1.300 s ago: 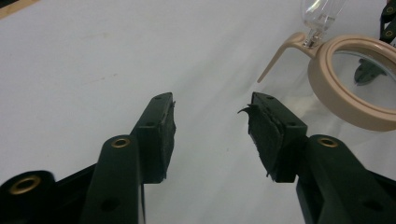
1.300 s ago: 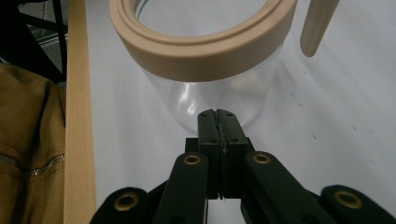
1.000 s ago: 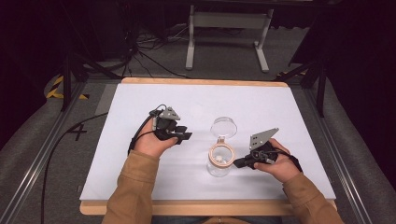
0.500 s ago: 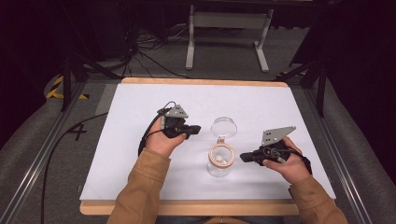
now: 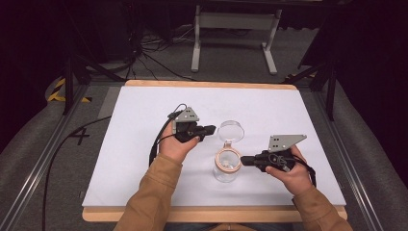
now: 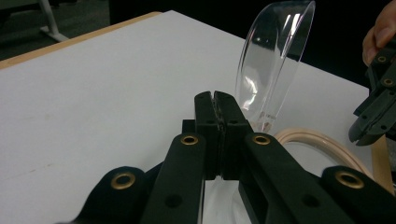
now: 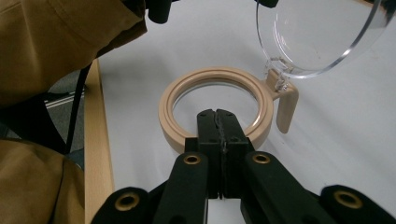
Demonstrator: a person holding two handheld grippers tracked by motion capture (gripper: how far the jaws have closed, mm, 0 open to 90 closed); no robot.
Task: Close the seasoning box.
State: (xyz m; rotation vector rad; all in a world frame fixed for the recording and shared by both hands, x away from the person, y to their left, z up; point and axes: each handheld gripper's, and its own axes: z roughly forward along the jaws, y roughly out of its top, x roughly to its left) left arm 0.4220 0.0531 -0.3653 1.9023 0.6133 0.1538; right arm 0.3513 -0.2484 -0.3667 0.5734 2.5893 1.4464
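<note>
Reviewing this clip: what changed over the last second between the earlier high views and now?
The right gripper backed off rightward from the jar's beige rim at 0.5 s, then closed in again; its shut jaws now sit at the rim's edge. The left gripper drifted slightly away from the person, jaws shut, ending beside the open clear lid. Nothing was grasped or released. The jar and the table stayed put.

High cam looks down on table (image 5: 144, 144); both tool cams close, sharing jar (image 5: 227, 163).
</note>
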